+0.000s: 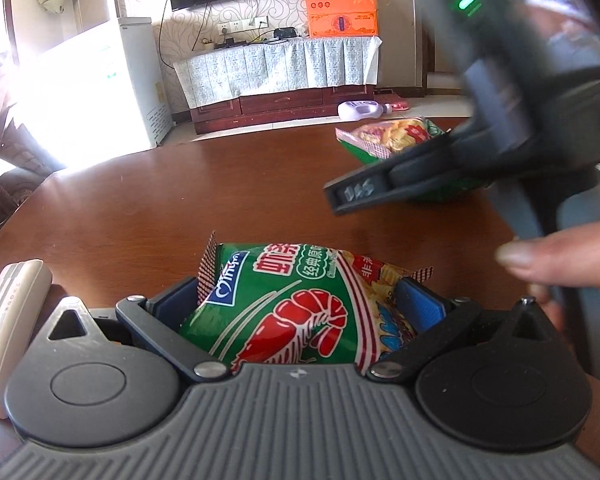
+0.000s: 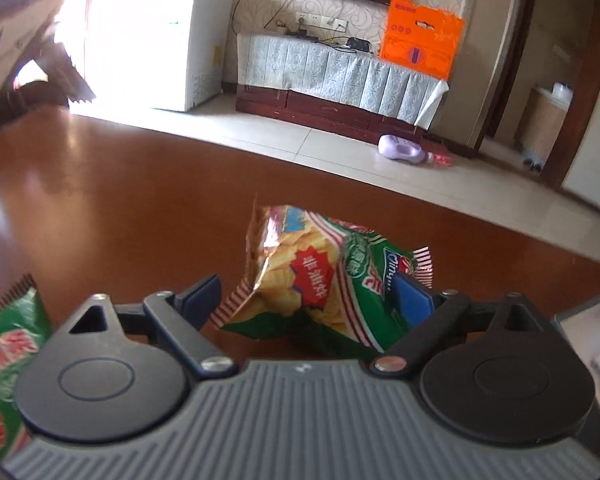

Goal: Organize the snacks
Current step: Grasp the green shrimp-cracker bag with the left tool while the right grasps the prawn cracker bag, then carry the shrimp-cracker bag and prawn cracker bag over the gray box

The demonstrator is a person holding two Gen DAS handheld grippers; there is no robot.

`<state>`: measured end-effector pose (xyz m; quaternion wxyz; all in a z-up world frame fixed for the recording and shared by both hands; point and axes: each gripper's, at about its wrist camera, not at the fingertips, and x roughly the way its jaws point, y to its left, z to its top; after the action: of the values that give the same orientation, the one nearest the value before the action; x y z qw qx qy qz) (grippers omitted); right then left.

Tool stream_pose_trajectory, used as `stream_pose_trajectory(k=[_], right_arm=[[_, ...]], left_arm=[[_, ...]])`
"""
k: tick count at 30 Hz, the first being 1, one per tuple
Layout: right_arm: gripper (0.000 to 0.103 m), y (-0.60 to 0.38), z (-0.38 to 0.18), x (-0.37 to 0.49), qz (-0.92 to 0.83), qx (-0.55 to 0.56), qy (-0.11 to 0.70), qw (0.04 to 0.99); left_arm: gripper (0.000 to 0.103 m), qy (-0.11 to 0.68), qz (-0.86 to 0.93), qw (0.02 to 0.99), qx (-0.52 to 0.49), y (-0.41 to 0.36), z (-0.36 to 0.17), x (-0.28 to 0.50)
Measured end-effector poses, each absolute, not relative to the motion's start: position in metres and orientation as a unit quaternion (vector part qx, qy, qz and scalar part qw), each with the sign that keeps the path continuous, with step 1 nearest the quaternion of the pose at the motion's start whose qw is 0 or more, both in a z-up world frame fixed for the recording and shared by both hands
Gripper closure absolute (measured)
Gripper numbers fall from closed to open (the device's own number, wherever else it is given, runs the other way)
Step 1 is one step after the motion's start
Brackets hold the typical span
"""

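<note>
Brown table (image 1: pixel 148 208); white remote (image 1: pixel 8 332) only in left view.

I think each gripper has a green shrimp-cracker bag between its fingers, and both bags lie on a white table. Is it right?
Not quite: the table is dark reddish-brown wood, not white, as both wrist views show. The rest stands: one bag sits in the left gripper, another bag between the right gripper's fingers.

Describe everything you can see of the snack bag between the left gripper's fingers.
The snack bag is a glossy green foil-like packet with a big red shrimp picture, red and white stripes, printed characters and crimped ends. It looks puffed and sealed. It lies on the brown wooden table, tilted slightly, between the fingers of the left gripper, whose blue pads press its two sides. Its near end is hidden behind the gripper's body.
</note>
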<state>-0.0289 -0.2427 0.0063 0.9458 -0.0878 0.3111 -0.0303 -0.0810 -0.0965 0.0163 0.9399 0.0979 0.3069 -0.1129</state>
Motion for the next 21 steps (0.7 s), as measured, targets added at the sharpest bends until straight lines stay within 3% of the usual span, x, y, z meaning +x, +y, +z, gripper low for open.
stream_pose_trajectory(k=[5,8,9,21], right_arm=[[0.01,-0.246,-0.005,-0.015,-0.045,-0.119,0.319,0.939],[0.036,-0.254,-0.001,-0.016,-0.04,-0.134,0.301,0.943],[0.038,-0.257,0.003,-0.018,-0.034,-0.127,0.299,0.945],[0.039,-0.274,0.025,-0.101,0.02,-0.121,0.331,0.936]], left_arm=[[0.0,0.31,-0.114,0.939,0.091,-0.092,0.015,-0.078],[0.0,0.311,-0.115,0.939,0.091,-0.094,0.015,-0.077],[0.0,0.31,-0.116,0.939,0.091,-0.092,0.015,-0.075],[0.0,0.297,-0.142,0.938,0.106,-0.104,0.009,-0.087]])
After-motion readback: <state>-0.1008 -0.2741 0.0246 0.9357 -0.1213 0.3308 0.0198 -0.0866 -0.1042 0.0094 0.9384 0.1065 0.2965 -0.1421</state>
